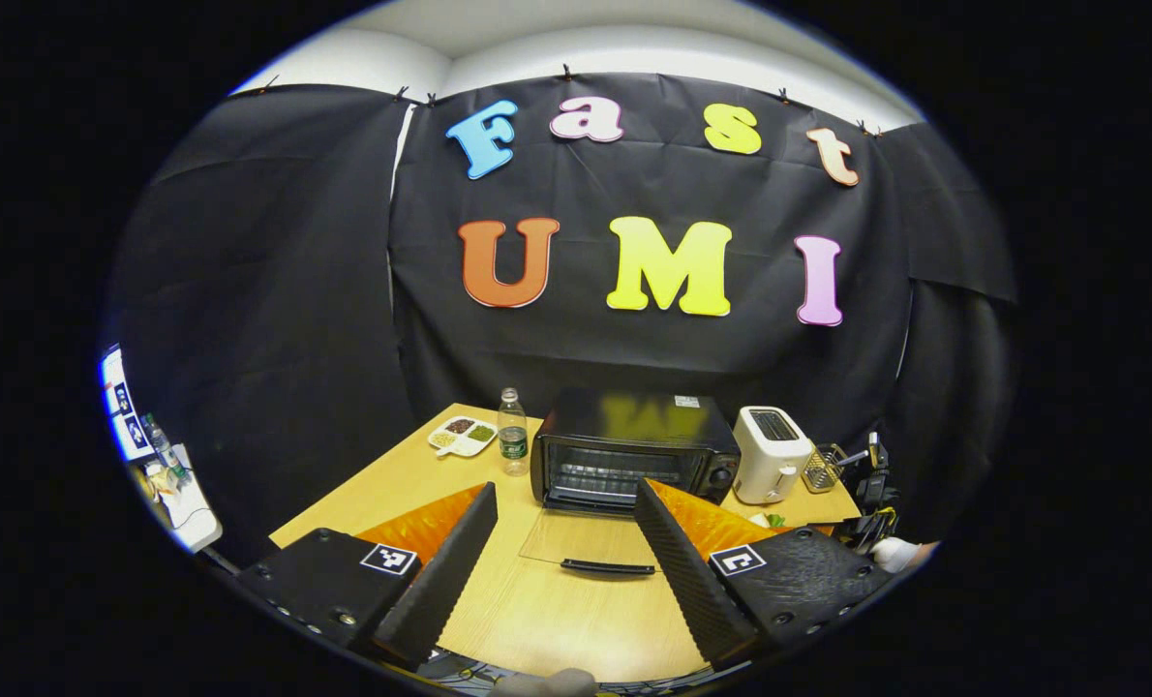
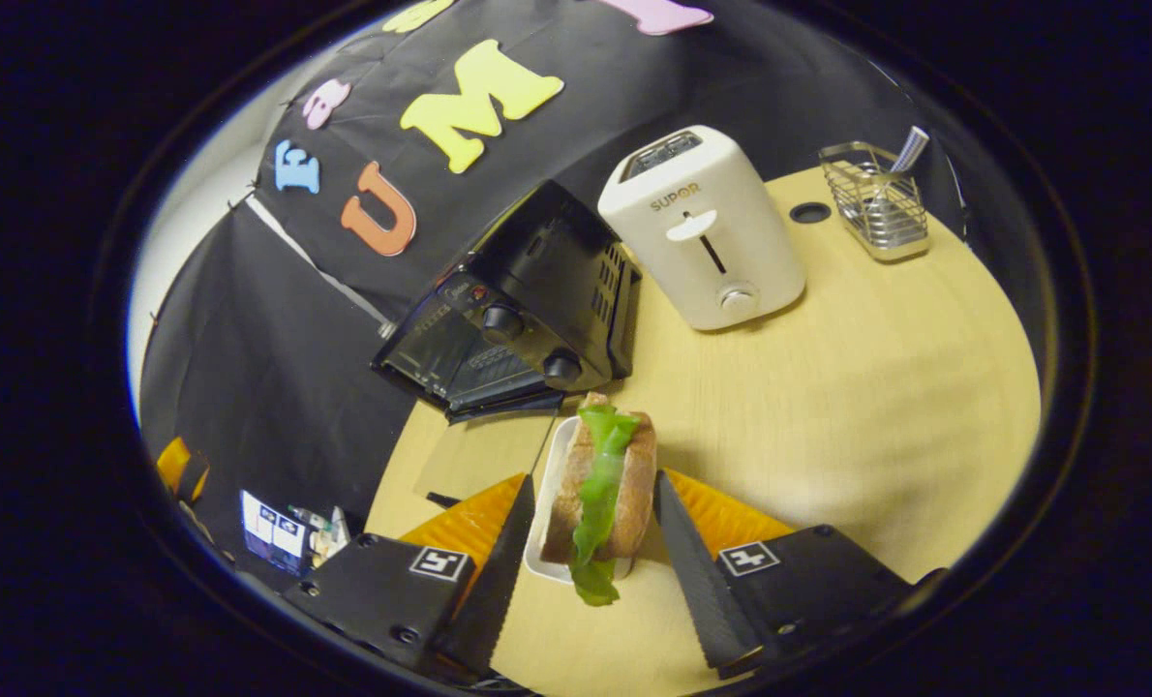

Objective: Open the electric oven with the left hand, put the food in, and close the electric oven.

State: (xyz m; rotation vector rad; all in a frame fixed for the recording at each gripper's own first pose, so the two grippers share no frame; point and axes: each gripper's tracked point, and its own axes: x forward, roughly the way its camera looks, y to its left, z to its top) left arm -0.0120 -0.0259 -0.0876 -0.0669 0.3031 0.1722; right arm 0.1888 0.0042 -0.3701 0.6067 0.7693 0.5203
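The black electric oven (image 1: 634,450) stands at the back of the wooden table with its glass door (image 1: 576,537) folded down flat, handle (image 1: 607,567) toward me. My left gripper (image 1: 566,494) hovers open in front of that door, nothing between its fingers. In the right gripper view the oven (image 2: 518,310) lies ahead to the left, its door down. My right gripper (image 2: 592,482) is shut on a sandwich (image 2: 600,484) with green lettuce that rests on a small white tray (image 2: 549,484). One finger lies against the tray's edge, the other against the bread.
A white toaster (image 1: 770,453) (image 2: 702,227) stands right of the oven, a wire caddy (image 1: 826,467) (image 2: 874,198) beyond it. A water bottle (image 1: 512,433) and a divided snack dish (image 1: 462,436) sit left of the oven. A hand (image 1: 895,554) shows at the table's right edge.
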